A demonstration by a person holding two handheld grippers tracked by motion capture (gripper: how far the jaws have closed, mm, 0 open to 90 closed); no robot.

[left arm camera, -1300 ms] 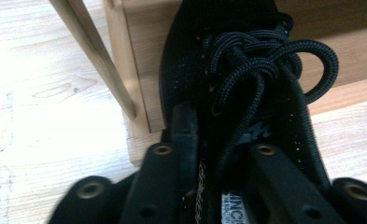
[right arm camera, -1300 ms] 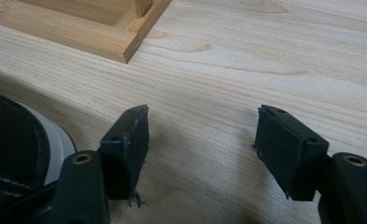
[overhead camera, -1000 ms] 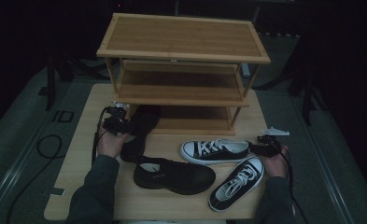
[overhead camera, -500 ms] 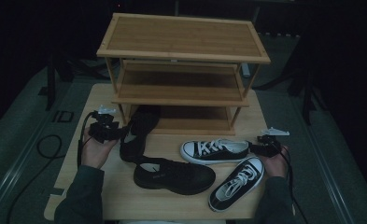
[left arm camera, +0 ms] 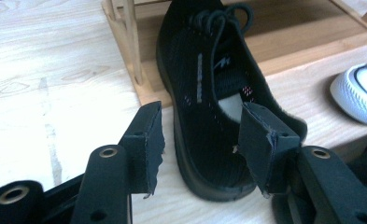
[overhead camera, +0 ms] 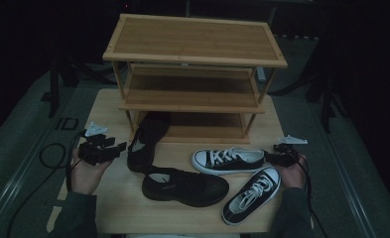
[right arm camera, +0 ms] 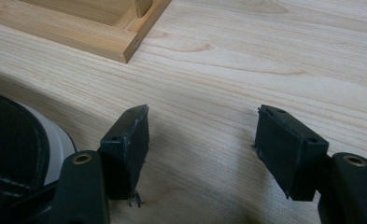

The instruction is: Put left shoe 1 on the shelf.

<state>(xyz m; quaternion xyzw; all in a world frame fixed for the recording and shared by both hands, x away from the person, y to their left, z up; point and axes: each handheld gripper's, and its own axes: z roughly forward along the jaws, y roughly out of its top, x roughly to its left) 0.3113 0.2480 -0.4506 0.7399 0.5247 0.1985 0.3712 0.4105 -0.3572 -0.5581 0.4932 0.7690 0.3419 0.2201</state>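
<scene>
Black mesh shoe (left arm camera: 209, 93) sits toe-in on the rack's bottom shelf (overhead camera: 207, 130); left tool (overhead camera: 103, 151) just opened wide, empty, right tool (overhead camera: 282, 153) wide too.

Table (overhead camera: 108, 208); rack (overhead camera: 195, 49); four shoes (overhead camera: 185, 186)

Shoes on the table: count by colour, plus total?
All-black shoes: 2, one half under the rack's bottom shelf, one lying in front
Black-and-white sneakers: 2, one pointing left, one angled
Total: 4
</scene>
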